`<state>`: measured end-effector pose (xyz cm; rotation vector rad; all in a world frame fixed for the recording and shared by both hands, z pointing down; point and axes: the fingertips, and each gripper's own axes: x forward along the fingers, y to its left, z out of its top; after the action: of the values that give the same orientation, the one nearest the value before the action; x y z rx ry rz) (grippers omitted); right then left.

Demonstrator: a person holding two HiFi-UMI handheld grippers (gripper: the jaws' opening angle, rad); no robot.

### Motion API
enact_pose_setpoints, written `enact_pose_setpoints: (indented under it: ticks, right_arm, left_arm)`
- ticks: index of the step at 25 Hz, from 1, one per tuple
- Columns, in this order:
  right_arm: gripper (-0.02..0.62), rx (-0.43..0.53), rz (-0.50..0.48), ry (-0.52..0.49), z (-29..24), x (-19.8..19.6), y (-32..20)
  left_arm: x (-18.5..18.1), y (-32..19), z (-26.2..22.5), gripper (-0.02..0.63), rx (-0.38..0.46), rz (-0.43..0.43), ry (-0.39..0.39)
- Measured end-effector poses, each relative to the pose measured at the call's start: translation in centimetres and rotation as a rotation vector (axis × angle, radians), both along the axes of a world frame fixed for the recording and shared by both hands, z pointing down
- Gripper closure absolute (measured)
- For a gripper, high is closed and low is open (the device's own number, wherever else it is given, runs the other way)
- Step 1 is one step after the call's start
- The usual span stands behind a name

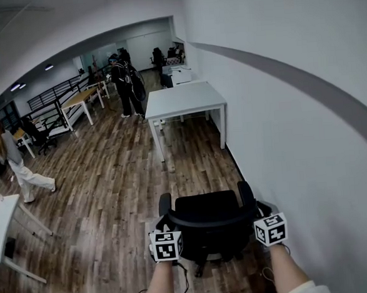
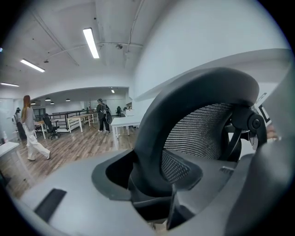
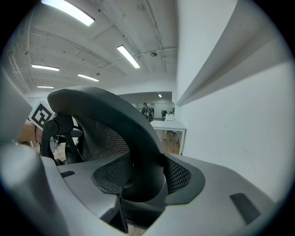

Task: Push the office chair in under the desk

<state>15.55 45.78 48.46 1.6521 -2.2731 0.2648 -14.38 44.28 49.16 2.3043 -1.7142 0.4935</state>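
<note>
The black office chair (image 1: 207, 217) stands on the wood floor just in front of me, its back towards me. The white desk (image 1: 181, 101) stands further ahead against the right wall, a stretch of floor apart from the chair. My left gripper (image 1: 166, 228) is shut on the left edge of the backrest, whose curved rim (image 2: 152, 133) fills the gap between the jaws (image 2: 148, 186). On the right edge of the backrest my right gripper (image 1: 262, 213) is shut too, with the rim (image 3: 138, 133) seated between its jaws (image 3: 138, 186). The mesh back (image 2: 203, 129) shows beyond.
A white wall (image 1: 295, 135) runs close along the right. One person (image 1: 19, 165) walks at the left, another (image 1: 126, 84) stands behind the desk. A second white table (image 1: 1, 225) is at the left edge. Cables (image 1: 181, 286) lie on the floor by my feet.
</note>
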Motion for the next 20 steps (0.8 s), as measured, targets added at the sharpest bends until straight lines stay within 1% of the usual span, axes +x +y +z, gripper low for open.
enact_pose_setpoints:
  ticks: [13, 20]
  right_arm:
    - [0.371, 0.012, -0.023, 0.011, -0.1, 0.8, -4.6]
    - [0.371, 0.000, -0.035, 0.013, 0.2, 1.1, -6.5]
  left_arm:
    - [0.7, -3.6, 0.1, 0.416, 0.000, -0.037, -0.009]
    - [1.2, -5.1, 0.3, 0.416, -0.010, -0.044, -0.012]
